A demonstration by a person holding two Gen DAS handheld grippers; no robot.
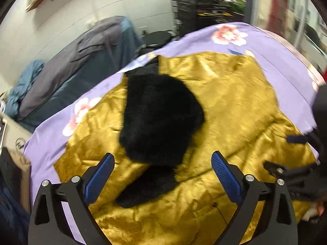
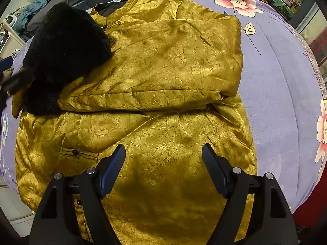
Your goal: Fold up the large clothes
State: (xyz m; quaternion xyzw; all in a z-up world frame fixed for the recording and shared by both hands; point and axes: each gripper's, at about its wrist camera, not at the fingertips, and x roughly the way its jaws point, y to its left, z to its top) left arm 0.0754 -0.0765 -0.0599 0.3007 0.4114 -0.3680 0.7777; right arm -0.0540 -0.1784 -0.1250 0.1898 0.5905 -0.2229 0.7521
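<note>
A large gold satin coat (image 2: 163,65) lies spread on a lilac flowered bedsheet (image 2: 282,85); it also shows in the left wrist view (image 1: 224,94). One sleeve is folded across the body, and its black fur cuff (image 2: 65,47) rests near the collar. The cuff shows in the left wrist view (image 1: 159,116) as well. My left gripper (image 1: 162,163) is open and empty, hovering above the coat just short of the fur. My right gripper (image 2: 163,155) is open and empty above the coat's lower body. It also shows at the right edge of the left wrist view (image 1: 286,153).
A pile of grey and blue clothes (image 1: 85,61) lies beyond the bed at the left. Dark shelving (image 1: 204,10) stands at the back. The sheet (image 1: 204,38) extends past the coat on the far and right sides.
</note>
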